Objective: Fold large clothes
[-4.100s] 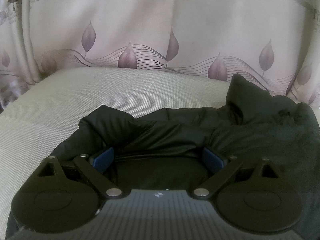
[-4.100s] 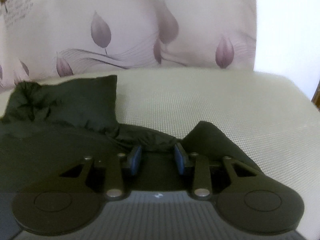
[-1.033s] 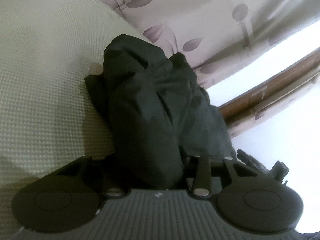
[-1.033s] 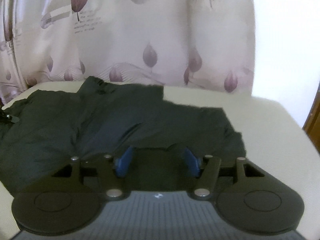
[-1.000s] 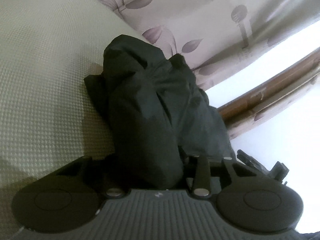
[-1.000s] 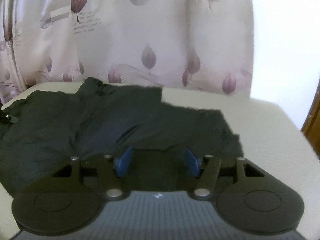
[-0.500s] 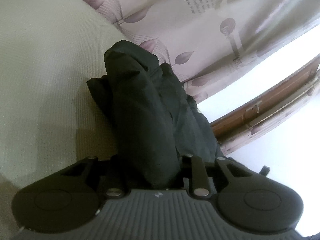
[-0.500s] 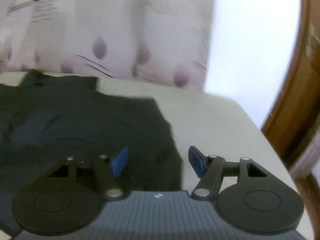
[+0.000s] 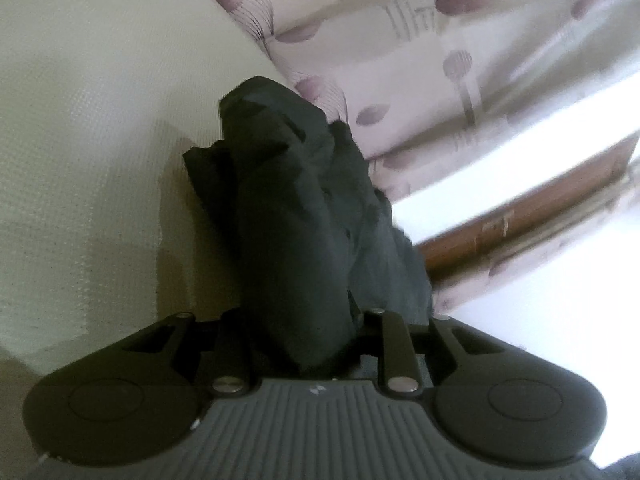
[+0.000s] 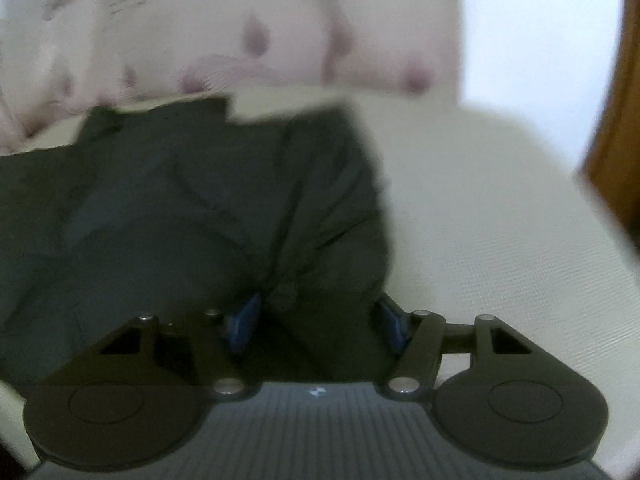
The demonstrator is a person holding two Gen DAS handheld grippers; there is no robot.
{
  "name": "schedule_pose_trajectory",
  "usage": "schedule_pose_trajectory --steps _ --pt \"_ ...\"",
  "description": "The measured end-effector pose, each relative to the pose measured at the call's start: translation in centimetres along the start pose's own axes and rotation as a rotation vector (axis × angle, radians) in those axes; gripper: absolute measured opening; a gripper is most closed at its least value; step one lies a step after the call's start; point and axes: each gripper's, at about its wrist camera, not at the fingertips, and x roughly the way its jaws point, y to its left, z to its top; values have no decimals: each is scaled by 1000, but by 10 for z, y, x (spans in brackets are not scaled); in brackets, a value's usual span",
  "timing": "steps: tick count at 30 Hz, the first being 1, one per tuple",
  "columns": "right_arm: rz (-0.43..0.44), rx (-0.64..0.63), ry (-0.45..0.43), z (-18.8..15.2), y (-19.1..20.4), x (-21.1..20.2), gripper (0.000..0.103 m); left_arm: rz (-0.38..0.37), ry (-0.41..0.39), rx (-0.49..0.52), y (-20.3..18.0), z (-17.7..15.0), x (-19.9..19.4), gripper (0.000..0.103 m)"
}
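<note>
On the cream textured bedcover (image 9: 80, 160) lies my dark charcoal garment of thin crinkly fabric (image 10: 180, 208) — spread fairly flat in the right wrist view, one end gathered into a thick roll in the left.

Left gripper (image 9: 308, 344): pinching that roll; the cloth fills the gap and hides both pads. It runs straight out from the jaws and sags towards the far end, so I read it as a lifted edge being carried over for a fold. Jaws have just been closing on it.

Right gripper (image 10: 316, 320): spread, blue pads (image 10: 242, 322) clear on both sides, garment's near edge lying between them, not pinched. Jaws have just been closing a little. Probably lining up for a grab at the hem corner beside the bare cover.

Around: pale curtain with purple leaf print (image 9: 460, 60) hanging just behind the bed — garment's far end sits close to it. Brown wooden frame (image 9: 520, 224) to the right. Nothing on the cover blocks the fold; right view is blurred, so fine creases I can't judge.
</note>
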Motion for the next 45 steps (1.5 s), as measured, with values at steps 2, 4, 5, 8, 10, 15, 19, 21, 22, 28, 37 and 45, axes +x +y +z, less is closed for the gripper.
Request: schedule_pose_trajectory --steps 2,4,5,8,10,15,19,21,22,28,37,45 --pt "-62 0 -113 12 5 -21 64 8 31 24 0 3 0 38" --pt "10 -11 -232 28 25 -45 64 -1 42 32 1 7 3 71" --pt "112 -31 -254 35 41 -51 63 2 42 44 1 9 5 80" --pt "283 -181 -248 46 98 -48 58 -8 56 97 -1 12 12 78" --pt "320 -324 -242 49 140 -32 21 12 78 126 -1 12 19 47" --pt "351 -382 -155 52 177 22 3 -5 69 107 -5 1 18 31" --pt "364 -404 -91 34 190 46 0 -45 26 70 -29 1 7 28" --pt "392 -355 -63 35 188 53 0 -62 21 64 -52 1 6 27" --pt "409 -314 -54 36 184 56 0 -70 28 65 -67 1 9 27" --pt "483 -107 -41 31 165 73 0 -38 103 128 -172 2 49 29" --pt "642 246 20 23 120 82 0 -72 169 -34 -245 5 160 41" --pt "666 405 -37 1 37 42 3 -128 166 -16 -255 -17 205 51"
